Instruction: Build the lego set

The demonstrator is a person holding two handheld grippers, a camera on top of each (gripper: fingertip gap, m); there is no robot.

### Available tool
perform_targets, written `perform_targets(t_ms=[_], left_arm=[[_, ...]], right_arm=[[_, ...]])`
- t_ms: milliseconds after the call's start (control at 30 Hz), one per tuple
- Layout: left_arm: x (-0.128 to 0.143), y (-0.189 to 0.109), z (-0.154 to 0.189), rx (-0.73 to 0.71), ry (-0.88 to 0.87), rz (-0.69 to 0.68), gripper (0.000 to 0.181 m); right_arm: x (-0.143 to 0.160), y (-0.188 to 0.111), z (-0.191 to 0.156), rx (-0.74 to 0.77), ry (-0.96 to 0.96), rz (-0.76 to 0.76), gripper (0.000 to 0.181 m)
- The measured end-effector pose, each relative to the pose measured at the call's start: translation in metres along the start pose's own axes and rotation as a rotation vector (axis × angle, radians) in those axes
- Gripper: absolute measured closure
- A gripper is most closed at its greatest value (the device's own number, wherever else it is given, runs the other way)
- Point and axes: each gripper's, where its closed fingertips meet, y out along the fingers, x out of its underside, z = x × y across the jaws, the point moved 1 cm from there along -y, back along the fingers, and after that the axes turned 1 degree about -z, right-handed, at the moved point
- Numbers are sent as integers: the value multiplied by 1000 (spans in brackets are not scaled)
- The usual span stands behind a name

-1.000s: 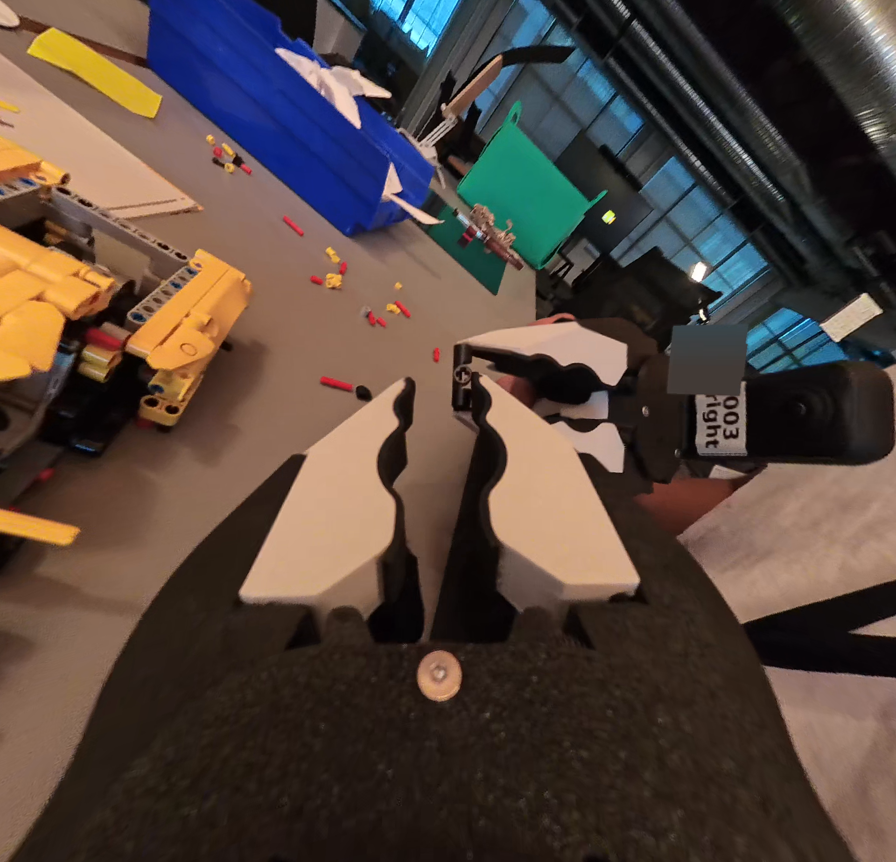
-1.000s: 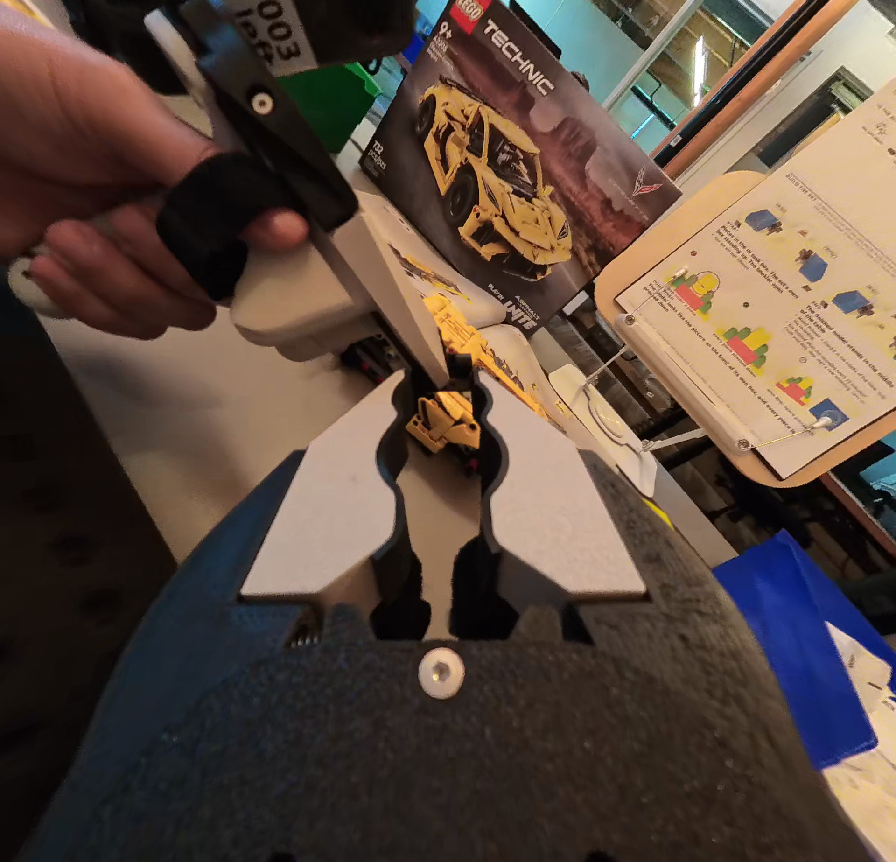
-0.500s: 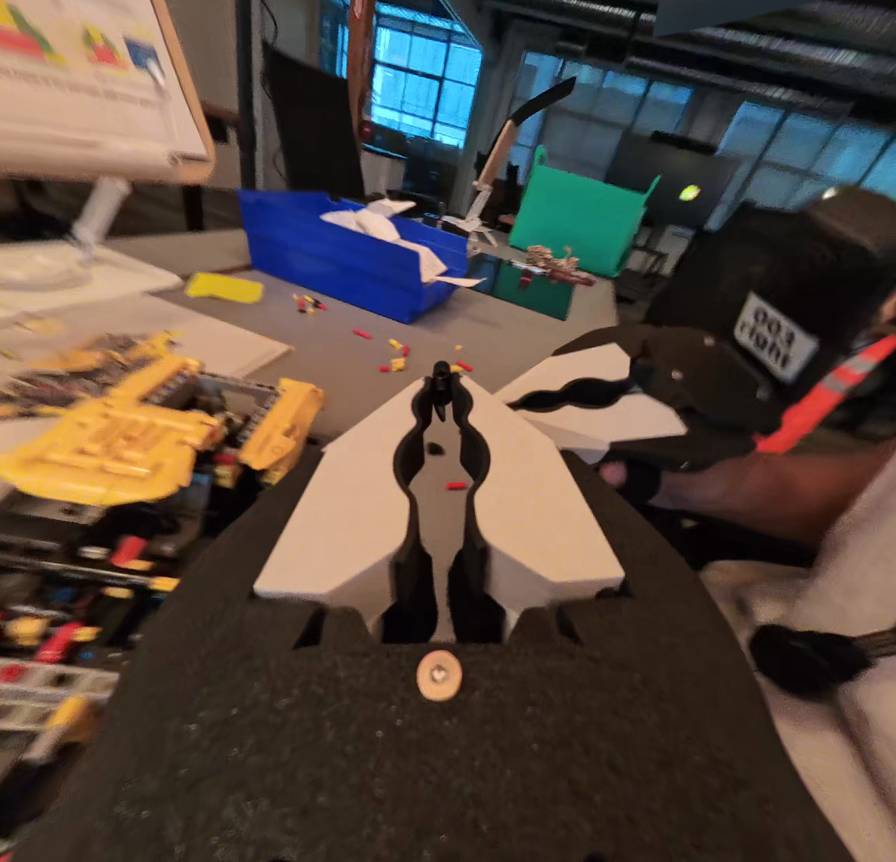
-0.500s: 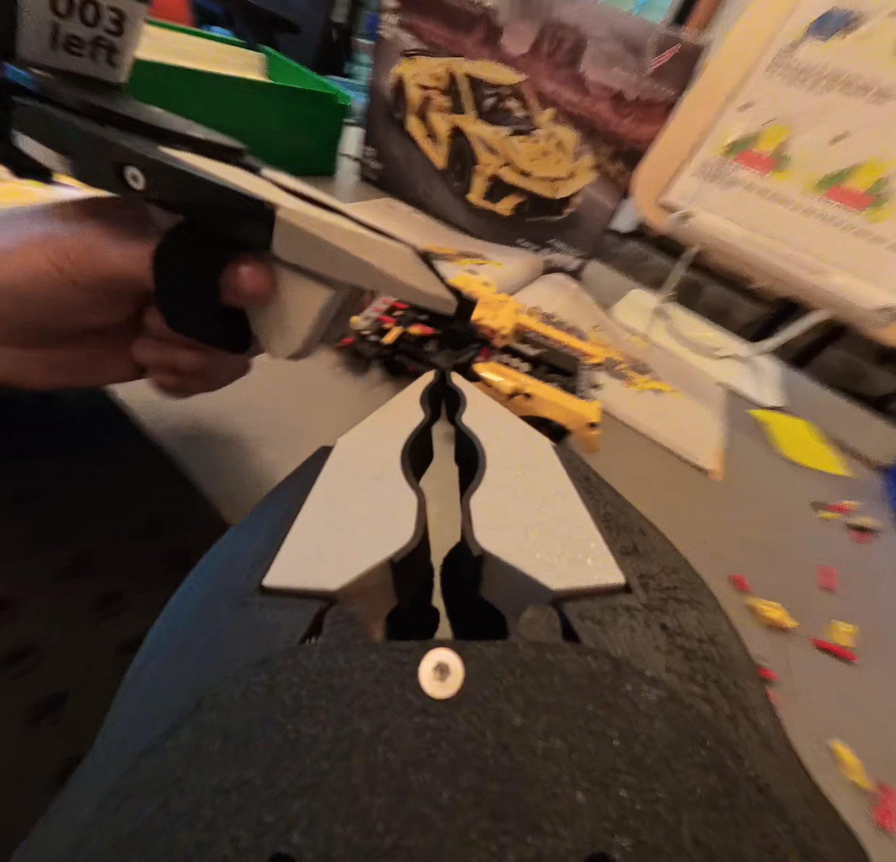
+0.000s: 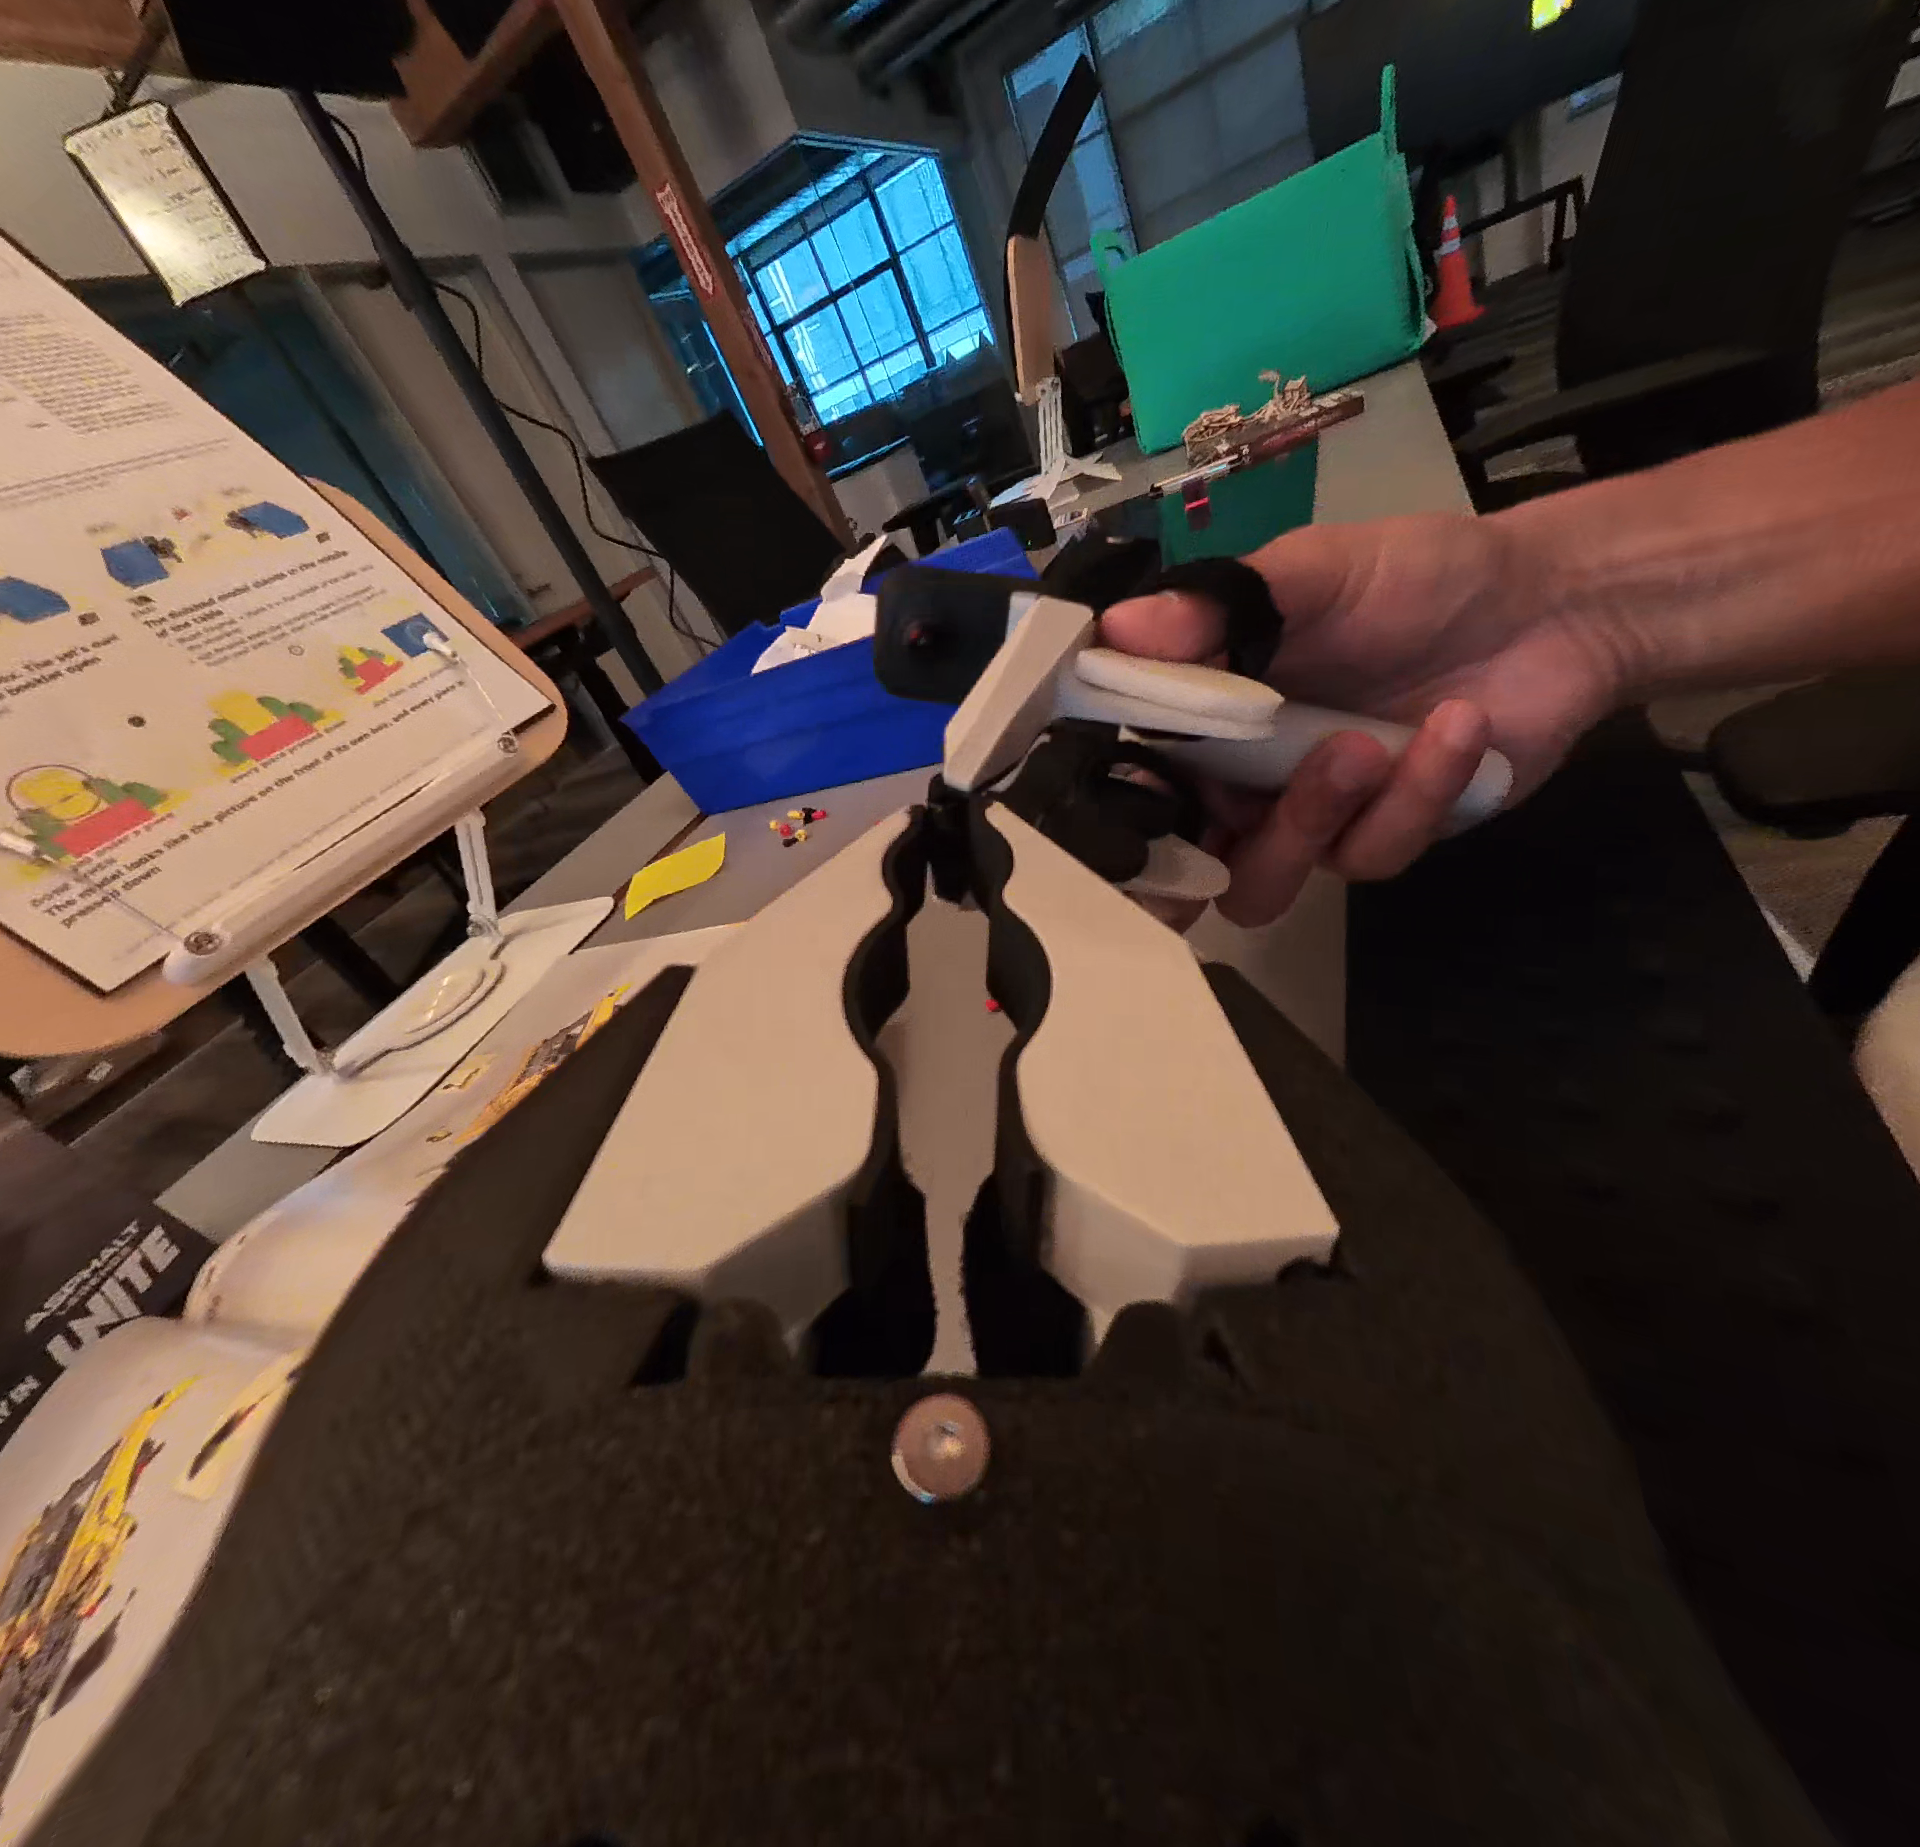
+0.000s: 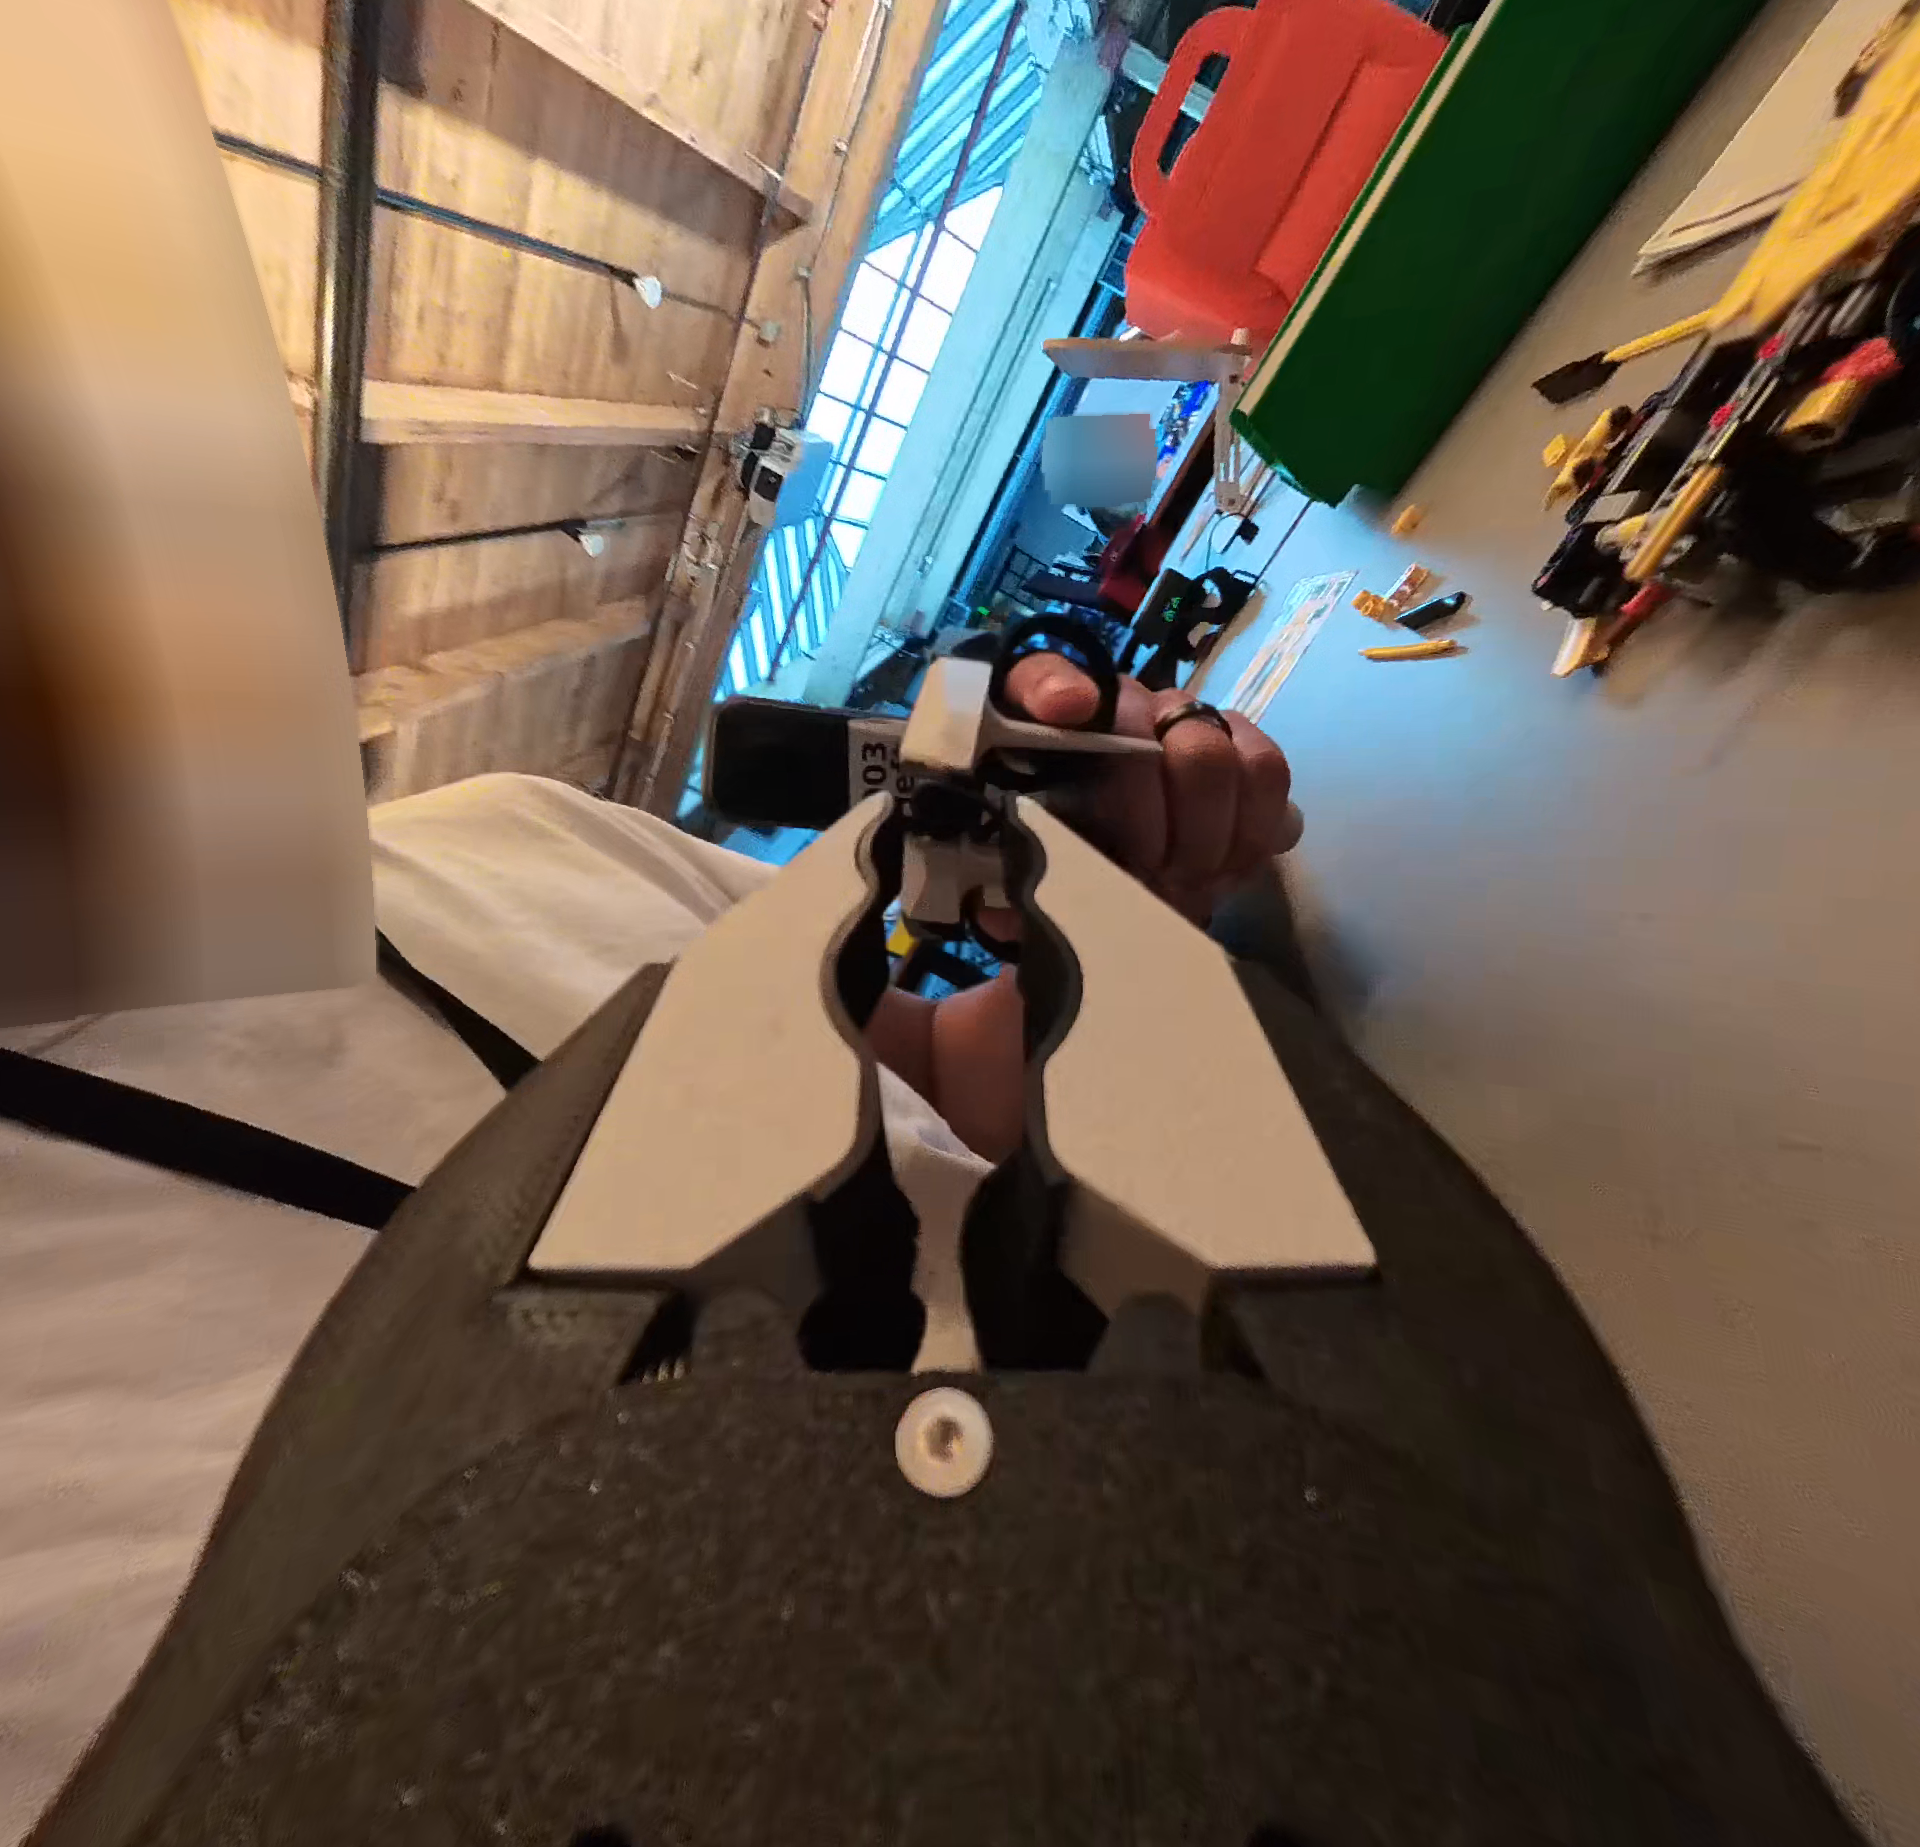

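My left gripper [image 5: 951,831] is shut on a small black lego piece [image 5: 948,847], pinched at its fingertips and held in the air above the table. My right gripper [image 6: 951,826] faces it head-on and is open. Its fingertips stand on either side of the black piece [image 6: 935,810] and of the left gripper's tips [image 6: 940,732]. In the left wrist view one right finger [image 5: 1003,701] reaches down to the top of the piece. The part-built yellow and black car model [image 6: 1745,447] lies on the grey table [image 6: 1558,862], away from both grippers.
A blue bin [image 5: 790,717] stands at the back of the table, with loose small pieces [image 5: 795,826] and a yellow sheet [image 5: 675,872] in front of it. An instruction board on a stand [image 5: 208,654] is at the left. A green bin [image 6: 1507,239] and loose yellow parts [image 6: 1403,613] lie near the model. Less than 4 cm separates the two grippers' tips.
The left gripper closed on the black piece and has kept it. The right gripper shut, then opened again. Both grippers rose and turned to face each other.
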Motion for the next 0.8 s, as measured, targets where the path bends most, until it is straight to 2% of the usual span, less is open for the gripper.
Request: perform_targets(t_ms=[267,600,667,733,800], left_arm=[[3,4,8,13,15,-3,173],[10,5,14,45,28,-47,174],[15,5,9,25,8,-87,174],[21,-2,-8,-23,-96,-97,175],[25,-13,-30,-69,-253,-78,175]], right_arm=[[7,-4,1,-107,113,23,167],[12,-7,7,-90,156,-21,167],[9,-16,11,-22,99,-42,160],[-13,-47,15,113,-20,25,156],[-21,-90,41,494,-266,-33,158]])
